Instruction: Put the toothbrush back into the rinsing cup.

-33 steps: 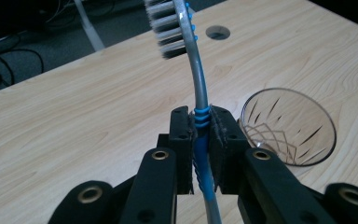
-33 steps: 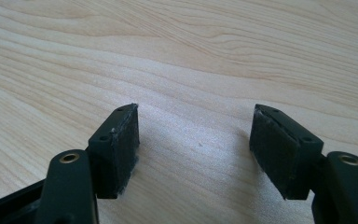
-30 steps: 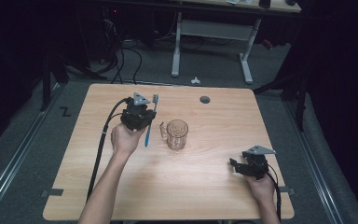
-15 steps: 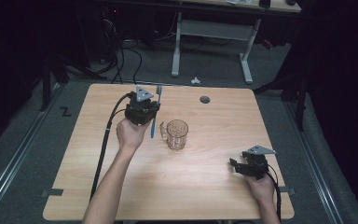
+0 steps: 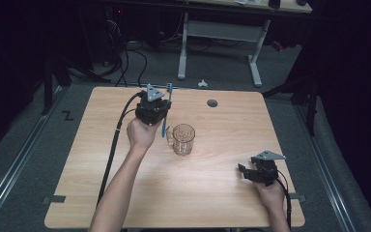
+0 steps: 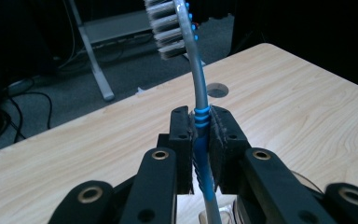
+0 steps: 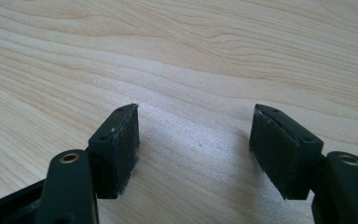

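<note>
My left gripper (image 5: 165, 113) is shut on a blue and grey toothbrush (image 5: 164, 129), held over the table's far left-middle. In the left gripper view the jaws (image 6: 200, 122) clamp the blue ribbed handle, and the toothbrush (image 6: 196, 79) rises with its bristle head pointing up and away. A clear glass mug (image 5: 183, 139) stands on the table just right of that hand, and the brush's lower end hangs beside its handle. My right gripper (image 5: 244, 170) rests low near the front right, open. Between its pads (image 7: 193, 140) there is only bare wood.
The wooden table (image 5: 101, 193) has a round cable hole (image 5: 212, 103) near its far edge. The left gripper's black cable (image 5: 112, 150) trails along the forearm to the front. A small white object (image 5: 202, 83) lies on the floor beyond, by a desk's legs (image 5: 182, 53).
The left hand has carried the toothbrush a little farther from the person and to the right, closer to the mug. The right gripper has stayed put.
</note>
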`<control>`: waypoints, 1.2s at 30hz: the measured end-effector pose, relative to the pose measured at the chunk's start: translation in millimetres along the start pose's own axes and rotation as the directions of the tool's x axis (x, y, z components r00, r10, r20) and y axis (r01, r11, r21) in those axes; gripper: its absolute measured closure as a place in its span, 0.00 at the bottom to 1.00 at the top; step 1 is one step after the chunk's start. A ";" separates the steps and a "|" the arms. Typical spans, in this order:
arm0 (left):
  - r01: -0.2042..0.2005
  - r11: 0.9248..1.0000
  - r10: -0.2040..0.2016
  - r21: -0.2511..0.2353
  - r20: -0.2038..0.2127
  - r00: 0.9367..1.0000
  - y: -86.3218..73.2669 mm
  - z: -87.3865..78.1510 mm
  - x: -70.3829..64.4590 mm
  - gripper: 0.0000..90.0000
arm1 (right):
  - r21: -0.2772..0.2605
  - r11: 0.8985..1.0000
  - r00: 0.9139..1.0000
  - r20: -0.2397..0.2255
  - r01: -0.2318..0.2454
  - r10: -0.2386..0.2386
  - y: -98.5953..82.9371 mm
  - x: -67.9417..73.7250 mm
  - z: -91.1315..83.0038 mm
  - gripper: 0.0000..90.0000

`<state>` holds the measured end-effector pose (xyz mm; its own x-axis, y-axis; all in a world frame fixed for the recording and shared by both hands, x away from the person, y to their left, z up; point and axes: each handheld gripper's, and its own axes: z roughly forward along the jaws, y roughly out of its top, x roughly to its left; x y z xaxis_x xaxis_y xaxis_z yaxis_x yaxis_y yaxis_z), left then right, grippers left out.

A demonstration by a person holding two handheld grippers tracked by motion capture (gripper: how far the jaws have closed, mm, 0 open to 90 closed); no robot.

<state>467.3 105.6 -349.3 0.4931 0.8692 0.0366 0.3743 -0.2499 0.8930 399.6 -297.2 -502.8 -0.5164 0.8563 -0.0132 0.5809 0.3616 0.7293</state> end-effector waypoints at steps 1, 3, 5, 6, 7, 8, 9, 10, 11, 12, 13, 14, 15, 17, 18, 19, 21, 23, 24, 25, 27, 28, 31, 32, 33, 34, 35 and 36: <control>-0.005 1.000 0.005 -0.002 -0.005 1.000 1.9 2.7 -1.4 0.89 | 0.000 1.000 1.000 0.000 -0.001 0.001 0.0 -0.1 0.0 0.37; -0.006 1.000 0.006 -0.006 -0.006 1.000 2.4 3.9 -2.0 0.89 | 0.000 1.000 1.000 0.000 0.000 0.000 0.0 0.0 0.0 0.37; -0.005 1.000 0.005 -0.013 -0.005 1.000 3.4 6.2 -2.9 0.89 | 0.000 1.000 1.000 0.000 0.000 0.000 0.0 0.0 0.0 0.37; -0.007 1.000 0.007 -0.012 -0.005 1.000 3.8 7.3 -3.2 0.89 | 0.000 1.000 1.000 0.000 0.000 0.000 0.0 0.0 0.0 0.37; -0.003 1.000 0.003 -0.014 -0.005 1.000 4.1 9.3 -4.0 0.89 | 0.000 1.000 1.000 -0.001 -0.001 0.001 0.0 -0.1 0.0 0.37; -0.009 1.000 0.009 -0.011 -0.006 1.000 4.4 10.2 -3.9 0.89 | 0.000 1.000 1.000 -0.002 -0.003 0.003 0.0 -0.2 -0.1 0.37; -0.011 1.000 0.011 -0.010 -0.009 1.000 5.1 12.9 -4.7 0.89 | 0.000 1.000 1.000 -0.002 -0.004 0.004 0.0 -0.3 -0.1 0.37; -0.013 1.000 0.013 -0.011 -0.009 1.000 5.5 13.8 -4.7 0.89 | 0.000 1.000 1.000 -0.002 -0.004 0.004 0.0 -0.3 -0.1 0.37; -0.013 1.000 0.013 -0.011 -0.009 1.000 5.5 13.8 -4.7 0.89 | 0.000 1.000 1.000 -0.002 -0.004 0.004 0.0 -0.3 -0.1 0.37; -0.012 1.000 0.012 -0.015 -0.009 1.000 5.9 14.4 -4.8 0.89 | 0.000 1.000 1.000 -0.001 -0.002 0.002 0.0 -0.3 -0.1 0.37; -0.011 1.000 0.011 -0.021 -0.010 1.000 6.3 15.0 -4.7 0.89 | 0.000 1.000 1.000 -0.001 -0.002 0.002 0.0 -0.3 -0.1 0.37; -0.005 1.000 0.005 -0.028 -0.009 1.000 6.7 15.7 -4.8 0.89 | 0.000 1.000 1.000 -0.001 -0.002 0.002 0.0 -0.2 -0.1 0.37; 0.004 0.999 -0.005 -0.037 -0.005 1.000 7.6 17.4 -4.2 0.89 | 0.000 1.000 1.000 -0.002 -0.003 0.003 0.0 -0.3 -0.1 0.37; 0.006 0.999 -0.006 -0.038 -0.007 1.000 8.8 19.7 -3.6 0.89 | 0.000 1.000 1.000 -0.002 -0.003 0.003 0.0 -0.3 -0.1 0.37; 0.006 0.999 -0.006 -0.038 -0.007 1.000 8.8 19.7 -3.6 0.89 | 0.000 1.000 1.000 -0.002 -0.004 0.004 0.0 -0.3 -0.1 0.37; 0.001 0.999 -0.002 -0.036 -0.012 1.000 10.1 22.4 -3.4 0.89 | -0.001 1.000 1.000 -0.003 -0.004 0.004 0.0 -0.3 -0.1 0.37; 0.003 0.999 -0.003 -0.044 -0.016 1.000 11.2 24.3 -3.1 0.89 | 0.000 1.000 1.000 -0.002 -0.005 0.005 0.0 -0.1 -0.2 0.37; 0.005 0.999 -0.006 -0.049 -0.017 1.000 11.6 25.1 -3.2 0.89 | 0.000 1.000 1.000 -0.002 -0.004 0.004 -0.1 -0.3 -0.2 0.37; 0.004 0.999 -0.005 -0.051 -0.019 1.000 11.9 26.0 -3.4 0.89 | 0.000 1.000 1.000 -0.002 -0.004 0.004 -0.1 -0.3 -0.2 0.37; 0.004 0.999 -0.005 -0.052 -0.020 1.000 11.9 27.0 -3.8 0.89 | 0.000 1.000 1.000 -0.002 -0.002 0.002 -0.1 -0.3 -0.2 0.37; 0.005 0.999 -0.005 -0.050 -0.019 1.000 11.3 29.4 -4.5 0.89 | 0.000 1.000 1.000 -0.001 -0.003 0.003 0.0 0.0 -0.1 0.37; 0.002 0.999 -0.003 -0.047 -0.021 1.000 10.7 30.5 -5.0 0.89 | 0.000 1.000 1.000 -0.001 -0.003 0.003 -0.1 0.0 -0.1 0.37; 0.000 0.999 0.000 -0.043 -0.019 1.000 7.4 34.0 -6.2 0.89 | 0.000 1.000 1.000 -0.003 -0.006 0.006 -0.1 -0.3 -0.3 0.37; 0.000 0.999 0.000 -0.043 -0.019 1.000 7.4 34.0 -6.2 0.89 | 0.000 1.000 1.000 -0.002 -0.005 0.005 -0.1 -0.2 -0.2 0.37; 0.000 0.999 -0.001 -0.043 -0.020 1.000 6.7 34.8 -6.4 0.89 | 0.000 1.000 1.000 -0.002 -0.002 0.002 -0.1 -0.3 -0.2 0.37; 0.001 0.999 -0.002 -0.041 -0.020 1.000 6.4 35.5 -6.4 0.89 | 0.000 1.000 1.000 -0.002 -0.002 0.002 -0.1 -0.3 -0.2 0.37; 0.004 0.999 -0.005 -0.041 -0.017 1.000 6.0 36.0 -6.3 0.89 | 0.000 1.000 1.000 -0.002 -0.002 0.002 -0.1 -0.3 -0.2 0.37; 0.003 0.999 -0.004 -0.040 -0.015 1.000 5.8 36.6 -6.3 0.89 | 0.000 1.000 1.000 -0.002 -0.002 0.002 -0.1 -0.3 -0.2 0.37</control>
<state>495.1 83.0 -360.8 0.4799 0.8764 0.0397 0.3446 -0.2299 0.9101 399.6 -297.6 -502.7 -0.5164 0.8563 -0.0106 0.5818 0.3599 0.7294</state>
